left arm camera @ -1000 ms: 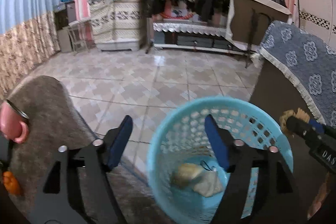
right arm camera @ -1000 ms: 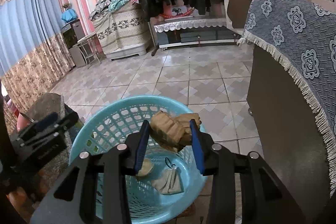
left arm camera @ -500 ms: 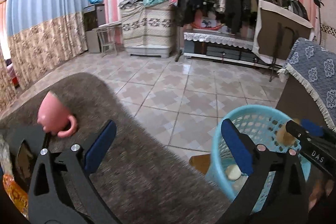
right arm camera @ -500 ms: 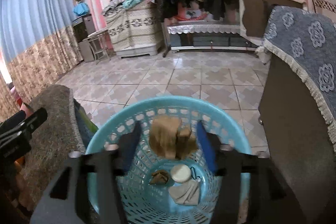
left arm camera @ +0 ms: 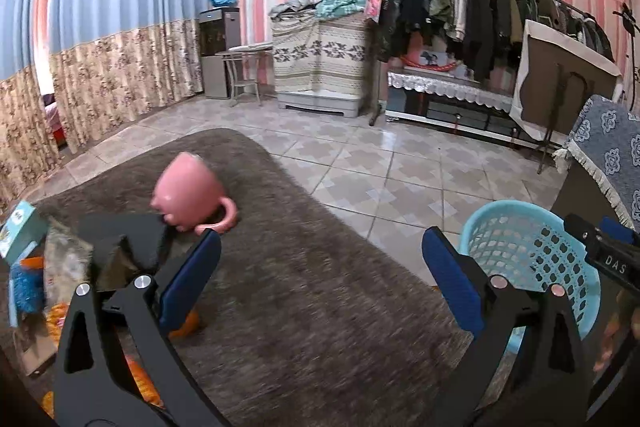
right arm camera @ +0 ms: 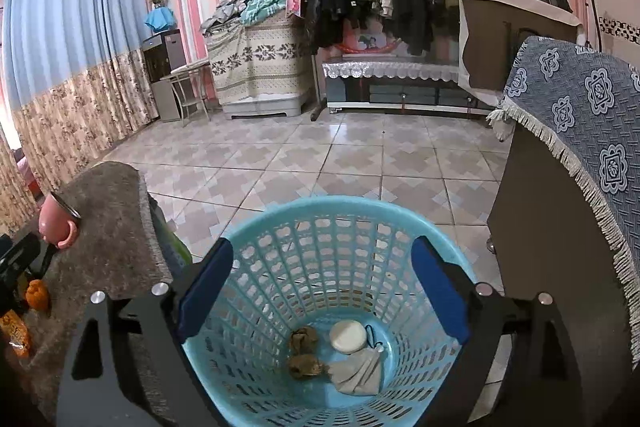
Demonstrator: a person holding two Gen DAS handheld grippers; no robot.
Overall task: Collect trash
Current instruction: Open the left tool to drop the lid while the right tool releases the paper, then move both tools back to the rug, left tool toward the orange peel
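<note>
A light blue plastic basket [right arm camera: 280, 259] stands on the floor beside the table and also shows in the left wrist view [left arm camera: 520, 239]. In it lie two crumpled brown wads [right arm camera: 304, 351], a white round lid [right arm camera: 347, 335] and a grey rag [right arm camera: 358, 371]. My right gripper [right arm camera: 322, 291] is open and empty right above the basket. My left gripper [left arm camera: 320, 279] is open and empty over the brown furry table cover [left arm camera: 304, 307]. Orange wrappers [left arm camera: 60, 323] and other litter lie at the table's left end.
A pink mug [left arm camera: 188, 193] lies tipped on the table, with a black object [left arm camera: 120, 239] and a teal box [left arm camera: 18, 231] beside it. A cabinet under a blue patterned cloth [right arm camera: 580, 115] stands right of the basket. Tiled floor [right arm camera: 340, 155] stretches to a clothes rack.
My right gripper has opened and dropped the brown crumpled wad into the basket. My left gripper has swung left from over the basket to over the table.
</note>
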